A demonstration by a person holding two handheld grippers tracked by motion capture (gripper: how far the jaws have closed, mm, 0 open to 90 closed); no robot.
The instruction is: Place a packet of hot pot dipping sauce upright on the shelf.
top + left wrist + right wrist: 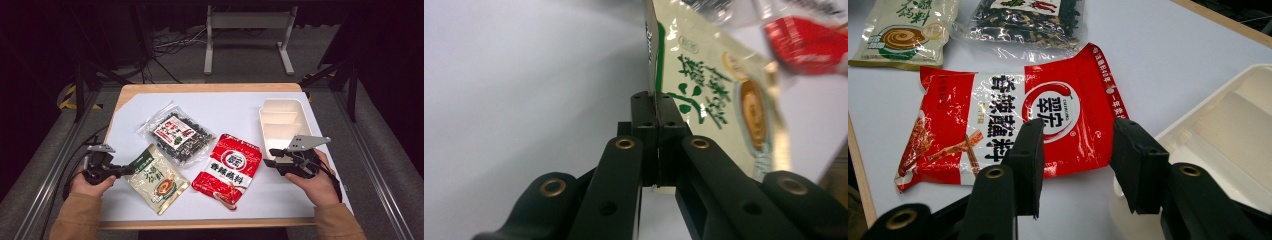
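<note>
My left gripper (655,107) clamped on the green-and-cream packet's (719,95) edge, my right gripper (1083,150) jaws apart, red packet (998,135) just beyond them, white tray (1228,130) beside.

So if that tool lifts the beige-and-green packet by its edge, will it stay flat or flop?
The beige-and-green packet will probably sag: it looks like a thin, soft pouch, and the left tool pinches only its edge. It likely weighs little, lying flat as it does. Its glossy film might slip if the pinch loosens.
</note>
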